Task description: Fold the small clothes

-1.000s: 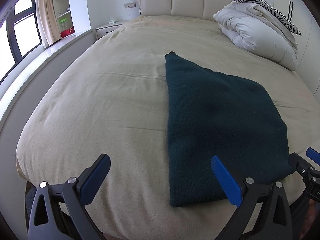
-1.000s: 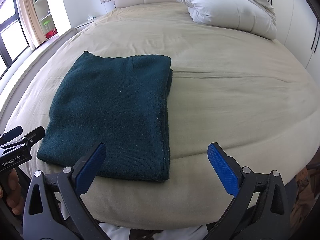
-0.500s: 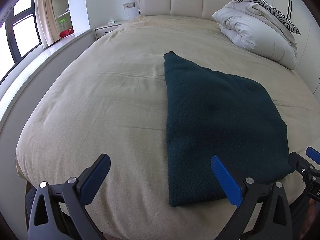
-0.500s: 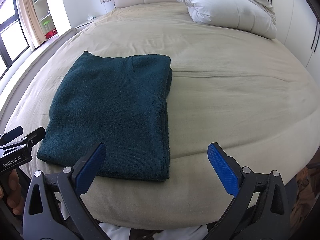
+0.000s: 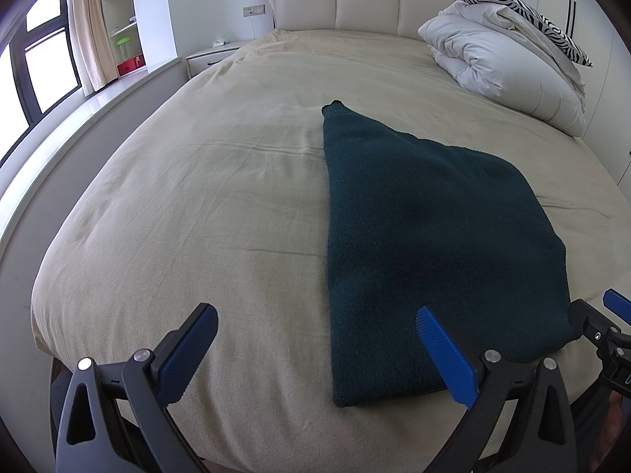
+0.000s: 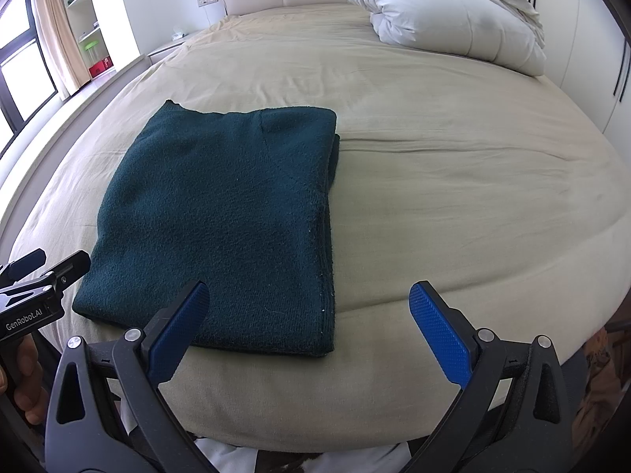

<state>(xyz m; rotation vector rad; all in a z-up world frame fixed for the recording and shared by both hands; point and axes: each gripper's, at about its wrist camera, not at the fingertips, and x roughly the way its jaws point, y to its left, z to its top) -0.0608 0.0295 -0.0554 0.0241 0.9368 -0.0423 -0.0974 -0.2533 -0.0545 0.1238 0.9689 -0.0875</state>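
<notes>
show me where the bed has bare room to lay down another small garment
Two bare patches of the beige sheet: one between the folded green sweater and the window-side edge, one right of the sweater toward the wardrobe side. The head end is crowded by the white duvet pile. Both grippers, left and right, are open.

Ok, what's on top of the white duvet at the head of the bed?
A zebra-print pillow lies on top of the folded white duvet, at the beige bed's far right corner. Whatever is under the duvet is hidden.
</notes>
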